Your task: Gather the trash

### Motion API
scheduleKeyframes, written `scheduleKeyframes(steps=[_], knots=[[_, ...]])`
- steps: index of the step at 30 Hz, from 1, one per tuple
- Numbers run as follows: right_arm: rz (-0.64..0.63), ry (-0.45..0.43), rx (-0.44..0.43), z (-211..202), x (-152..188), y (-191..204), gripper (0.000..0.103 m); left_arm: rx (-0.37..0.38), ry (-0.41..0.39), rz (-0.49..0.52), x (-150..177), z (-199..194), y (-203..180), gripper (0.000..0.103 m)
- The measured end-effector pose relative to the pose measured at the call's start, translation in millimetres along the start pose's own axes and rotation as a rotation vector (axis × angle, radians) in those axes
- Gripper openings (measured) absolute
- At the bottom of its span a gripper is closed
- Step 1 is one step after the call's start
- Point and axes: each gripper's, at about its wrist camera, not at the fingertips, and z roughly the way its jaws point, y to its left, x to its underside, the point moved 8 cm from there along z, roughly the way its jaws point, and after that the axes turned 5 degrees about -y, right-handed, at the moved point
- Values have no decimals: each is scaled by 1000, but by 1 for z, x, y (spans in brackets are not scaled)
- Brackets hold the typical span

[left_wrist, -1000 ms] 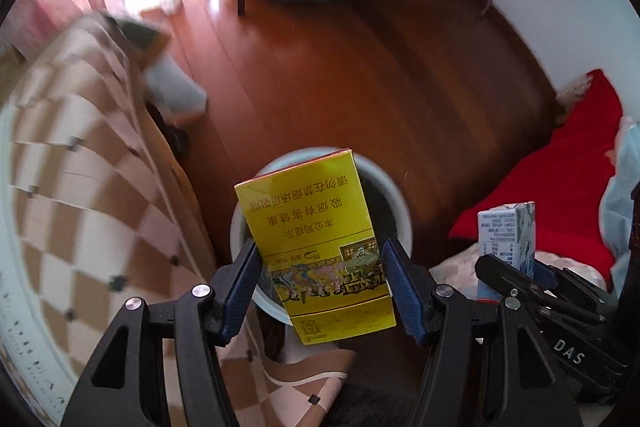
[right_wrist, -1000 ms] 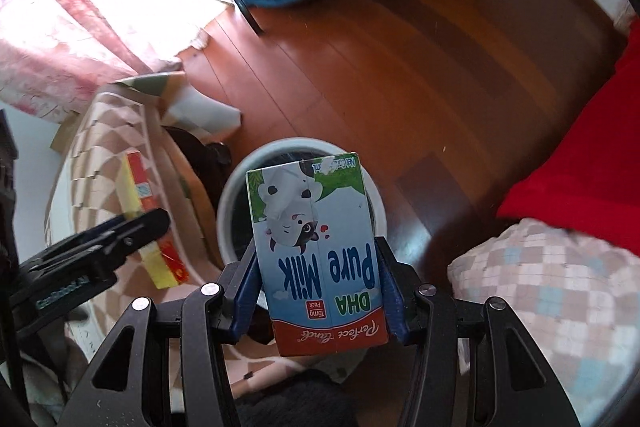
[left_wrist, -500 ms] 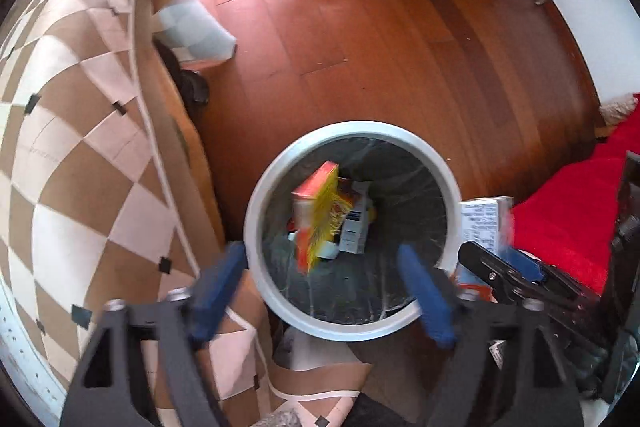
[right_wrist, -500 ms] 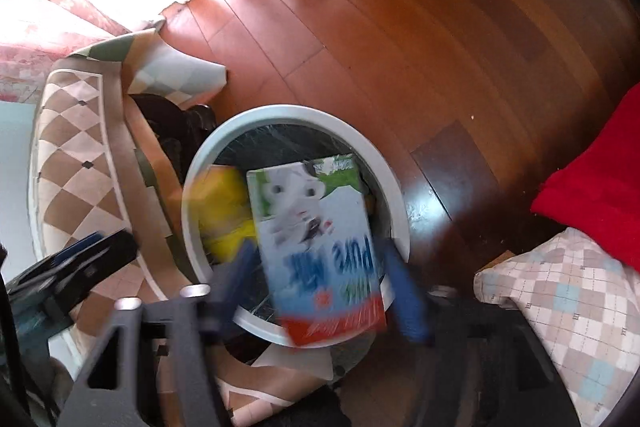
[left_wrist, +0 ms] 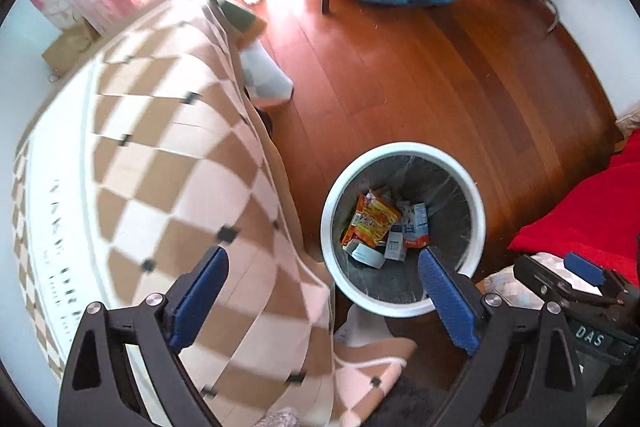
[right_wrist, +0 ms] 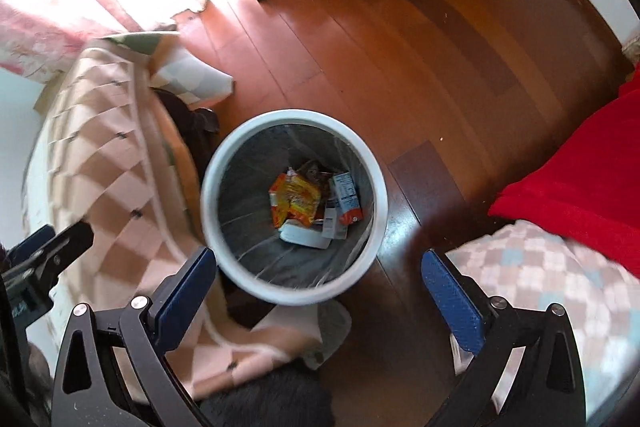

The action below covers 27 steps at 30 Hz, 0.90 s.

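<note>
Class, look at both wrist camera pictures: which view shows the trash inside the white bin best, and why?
The right wrist view: the white bin sits near centre and the trash lies unobstructed. In the left wrist view, the bin sits lower right, with a blue pad overlapping its rim.

- "DAS" in pale letters on the black body of the right tongs [left_wrist: 576, 275], at the left wrist view's lower right edge.
- Print on the cartons in the bin [right_wrist: 224, 163] is too small to read.
</note>
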Motion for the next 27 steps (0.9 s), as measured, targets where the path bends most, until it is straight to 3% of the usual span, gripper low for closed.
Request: scheduleKeyframes(steps=[15,21,27], knots=[[-63,-144,-156,-193,50,49,103,161,-128,-9,35,-159,19,97],[-83,-171,-233,-245,69,70,103,235,-172,-4,46,-213,24,97],[-113,-187,-279,-283,85,87,103,264,-217,3,54,-252,31,97]])
